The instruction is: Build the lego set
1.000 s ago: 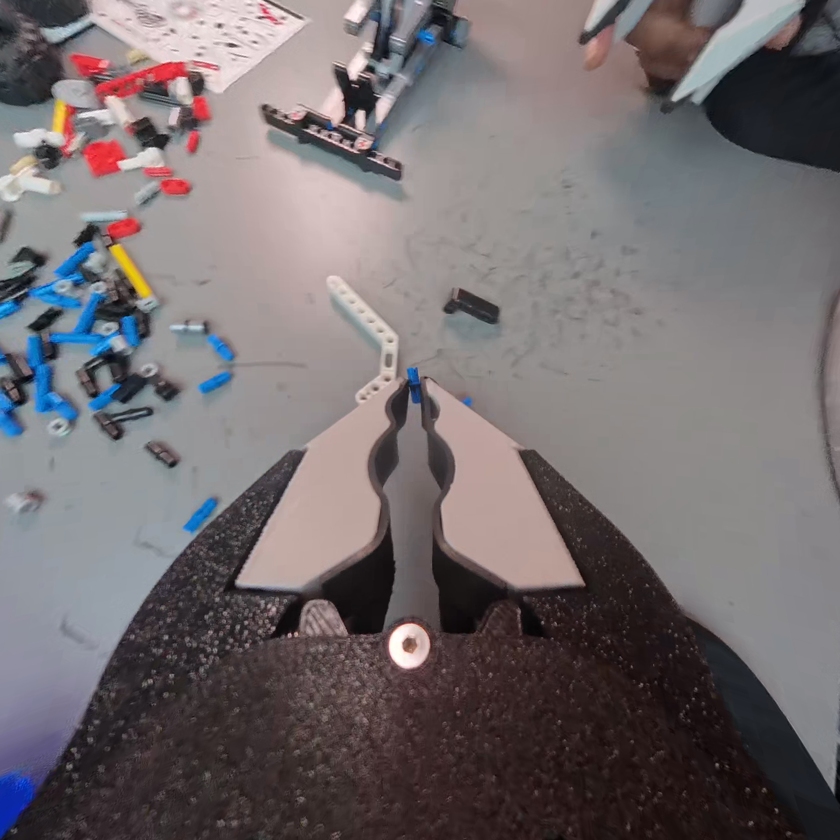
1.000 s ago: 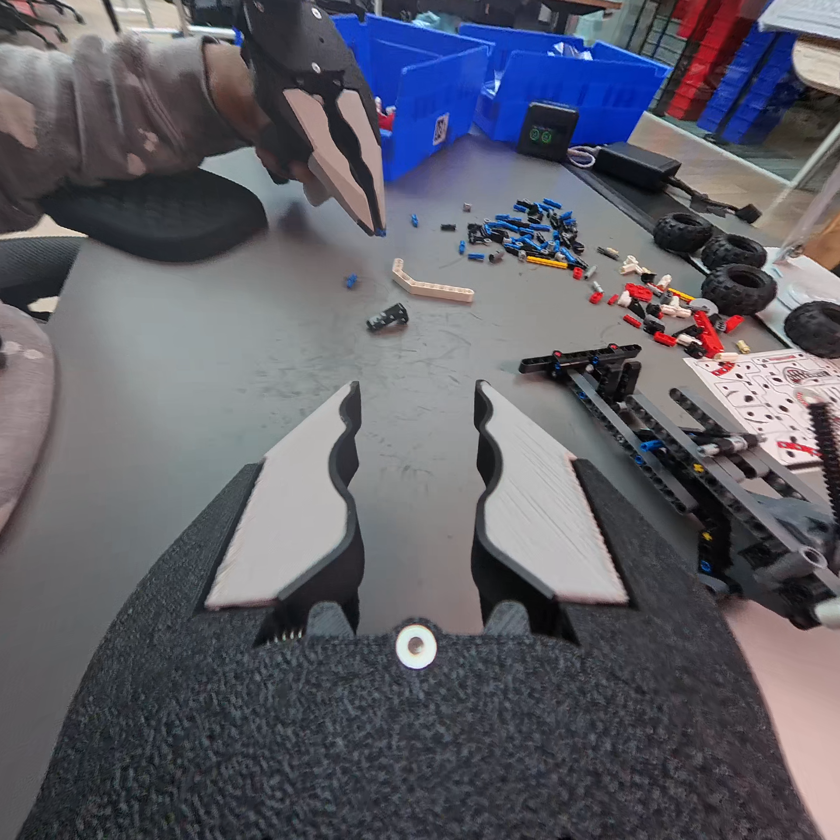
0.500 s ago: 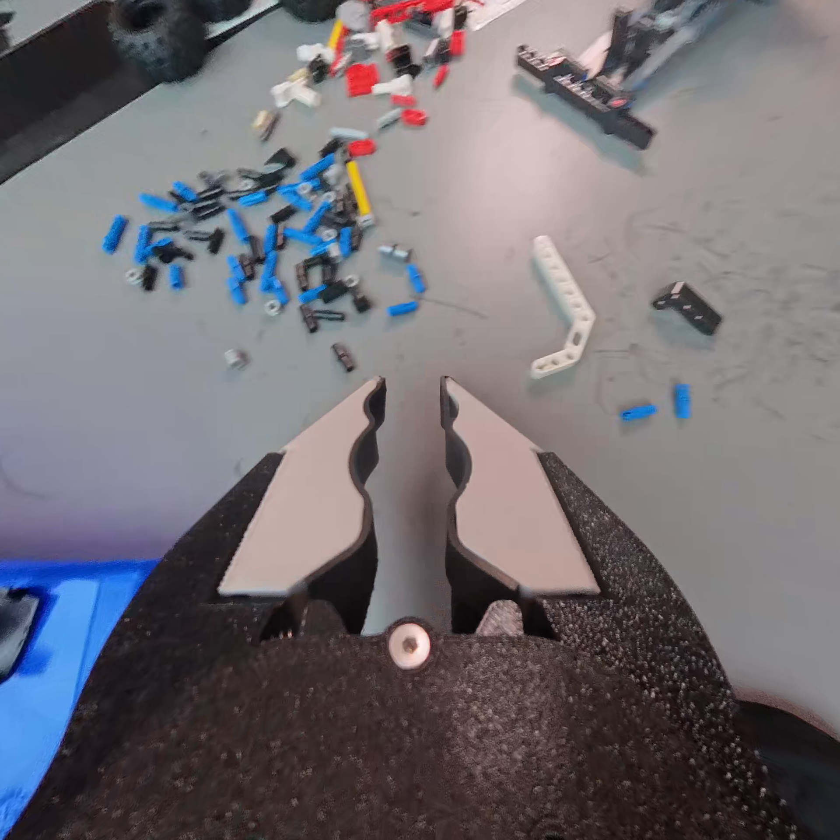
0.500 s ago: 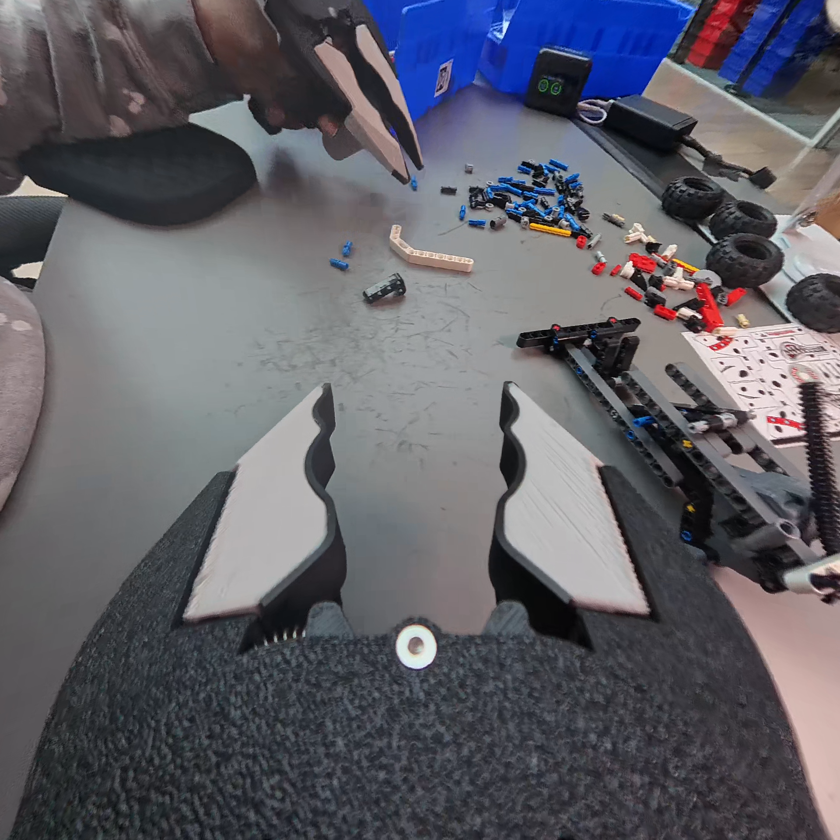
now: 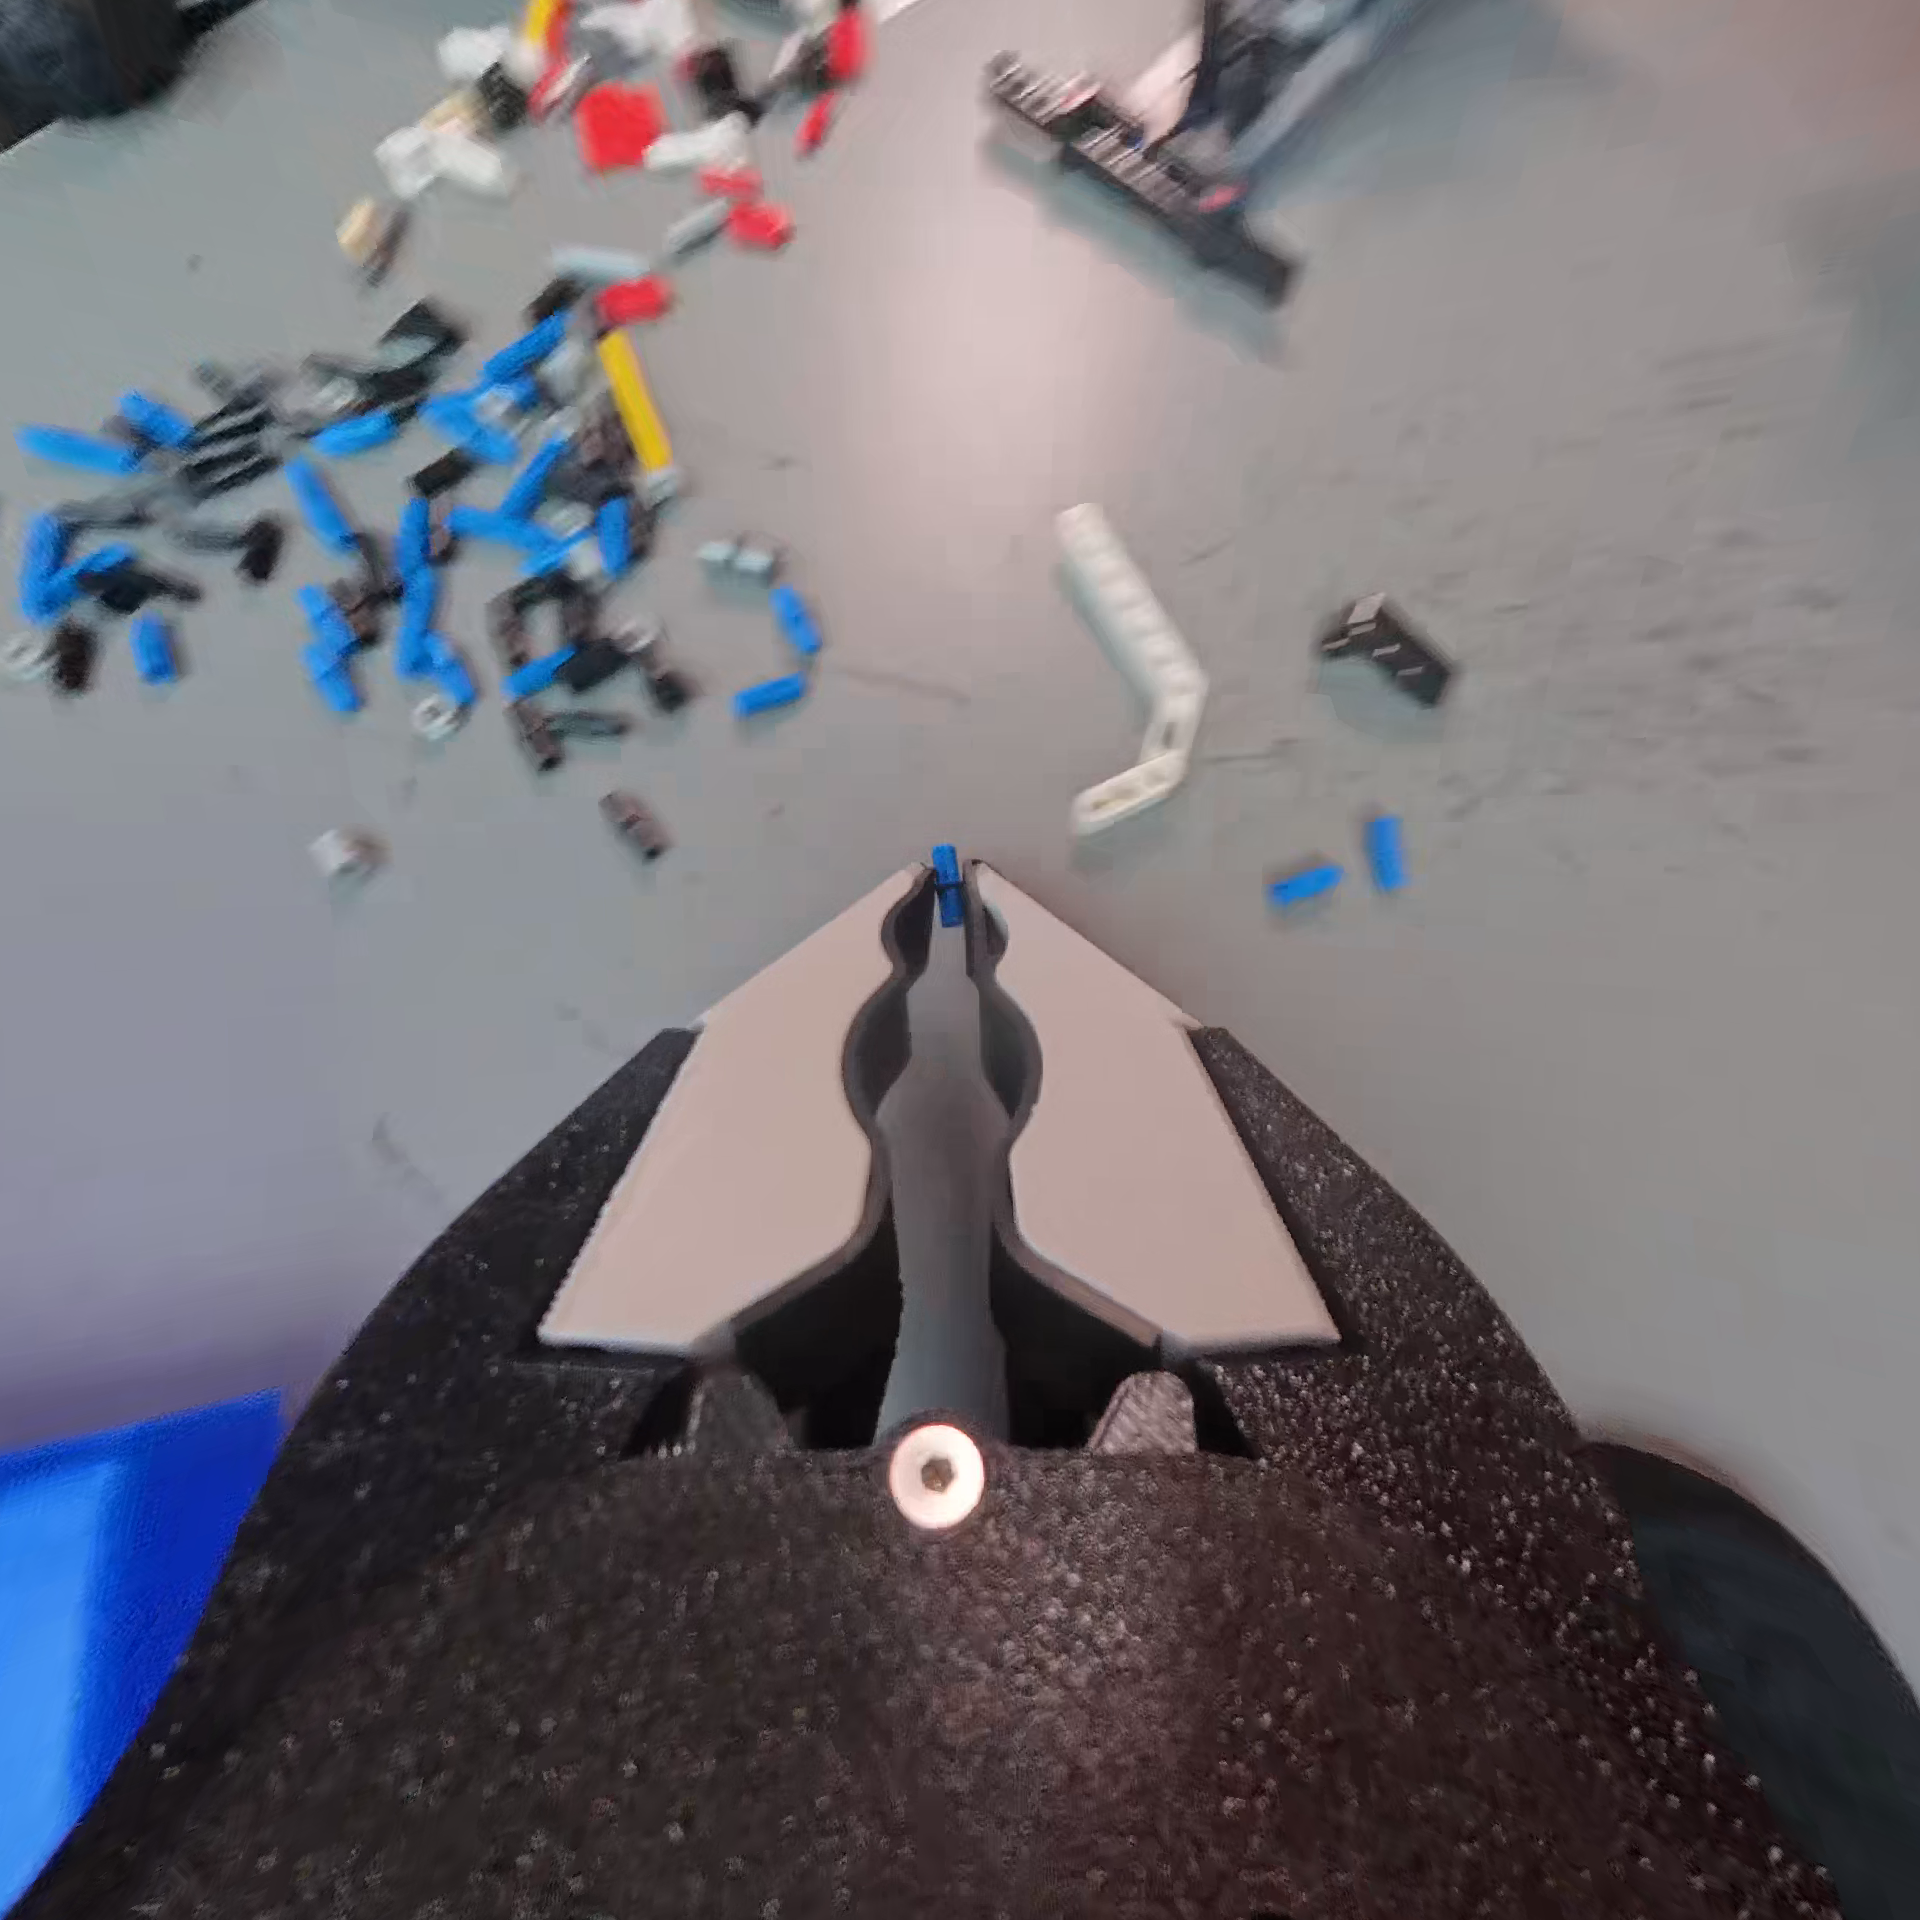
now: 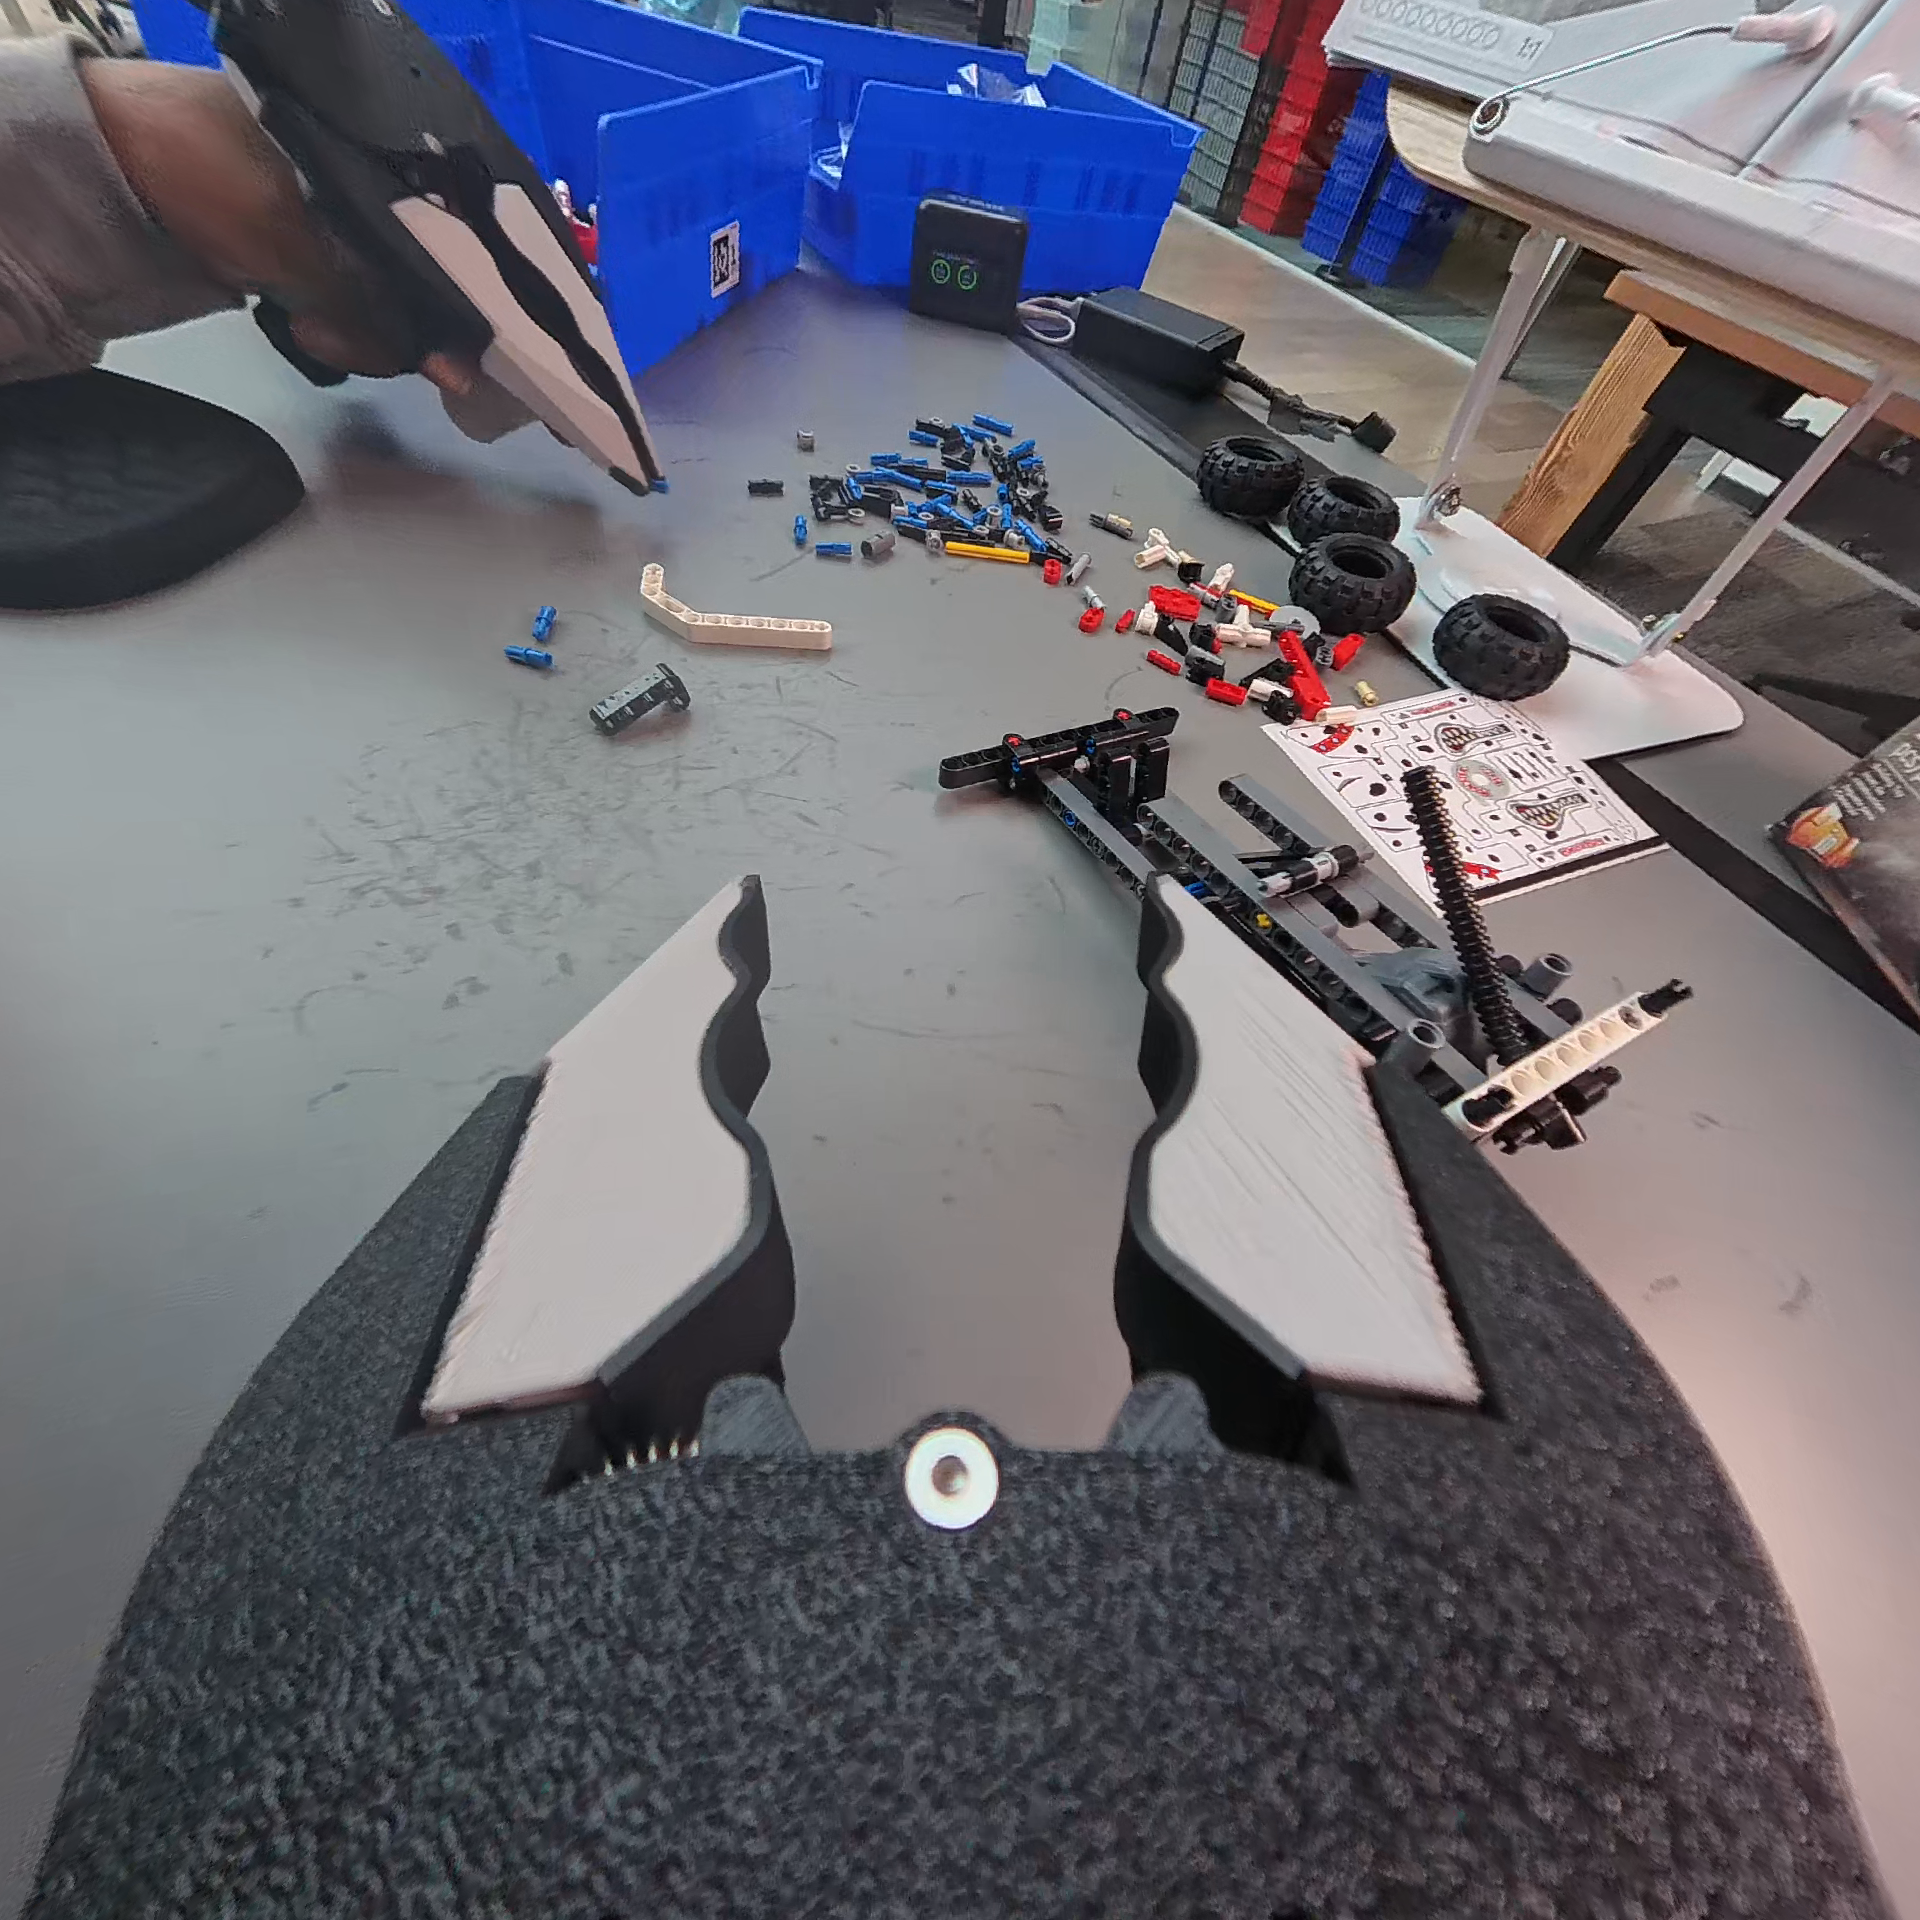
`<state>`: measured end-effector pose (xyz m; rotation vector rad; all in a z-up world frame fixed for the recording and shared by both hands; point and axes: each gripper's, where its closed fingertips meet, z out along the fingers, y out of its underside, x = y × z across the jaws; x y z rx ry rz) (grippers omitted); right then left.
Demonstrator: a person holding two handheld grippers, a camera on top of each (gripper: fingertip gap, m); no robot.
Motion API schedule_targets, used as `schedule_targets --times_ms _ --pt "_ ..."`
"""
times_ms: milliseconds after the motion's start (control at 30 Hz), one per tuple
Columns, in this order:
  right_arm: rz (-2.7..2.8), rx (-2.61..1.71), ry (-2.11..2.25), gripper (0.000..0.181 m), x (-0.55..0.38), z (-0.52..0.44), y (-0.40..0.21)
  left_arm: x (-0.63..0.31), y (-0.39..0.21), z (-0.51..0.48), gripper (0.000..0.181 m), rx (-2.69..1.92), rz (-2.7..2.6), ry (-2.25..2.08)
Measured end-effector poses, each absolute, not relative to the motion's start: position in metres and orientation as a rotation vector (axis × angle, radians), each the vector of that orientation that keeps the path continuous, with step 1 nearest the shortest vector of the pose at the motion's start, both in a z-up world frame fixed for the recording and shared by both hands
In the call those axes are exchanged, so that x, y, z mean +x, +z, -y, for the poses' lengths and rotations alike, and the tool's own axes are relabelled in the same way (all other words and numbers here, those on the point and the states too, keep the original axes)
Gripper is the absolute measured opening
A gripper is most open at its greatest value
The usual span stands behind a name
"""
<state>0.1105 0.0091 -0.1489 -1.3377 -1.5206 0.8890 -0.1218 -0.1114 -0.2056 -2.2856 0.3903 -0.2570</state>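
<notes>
My left gripper [image 5: 948, 878] is shut on a small blue pin [image 5: 945, 902] and holds it just above the grey table. It also shows in the right wrist view [image 6: 646, 481], at the far left, near the pile of loose pieces [image 6: 956, 488]. Two blue pins [image 5: 1340, 871] lie to its right, beside a white bent beam [image 5: 1138, 665] and a small black piece [image 5: 1387, 649]. My right gripper [image 6: 951, 904] is open and empty, low over the table. The part-built black and grey chassis [image 6: 1226, 852] lies just to its right.
Several black tyres [image 6: 1351, 577] and a sticker sheet [image 6: 1455, 800] lie at the right. Blue bins [image 6: 707, 187] and a black power box [image 6: 966, 265] stand at the back. A black pad [image 6: 125, 488] sits at the left edge. About 30 cm separates my left fingertips from my right.
My left gripper set down the blue pin it held beside another, opened, swung left toward the pile, and has now shut on a further blue pin. My right gripper opened a little wider.
</notes>
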Motion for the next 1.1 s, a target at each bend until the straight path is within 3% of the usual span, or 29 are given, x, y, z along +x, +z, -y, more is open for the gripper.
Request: schedule_targets --times_ms 167,400,700,867,967,1100 --pt "1.499 -1.351 0.888 0.071 0.111 -0.014 -0.149 -0.029 -0.2 0.123 0.006 -2.179 -0.803 -0.392" --pt "1.498 -1.356 0.878 0.07 0.11 -0.016 -0.151 -0.022 -0.223 0.122 0.01 -2.235 -0.856 -0.356" --pt "1.504 -1.349 0.895 0.066 0.11 -0.014 -0.152 -0.165 -0.204 0.082 0.02 -2.249 -0.04 -0.031" --pt "1.522 -1.35 0.889 0.066 0.109 -0.012 -0.156 -0.184 -0.223 0.077 0.021 -2.324 -0.005 0.073" --pt "1.513 -1.348 0.894 0.066 0.11 -0.013 -0.154 -0.185 -0.226 0.073 0.007 -2.336 -0.034 0.094" --pt "1.513 -1.348 0.895 0.065 0.111 -0.013 -0.154 -0.171 -0.218 0.074 0.004 -2.32 -0.139 0.047"
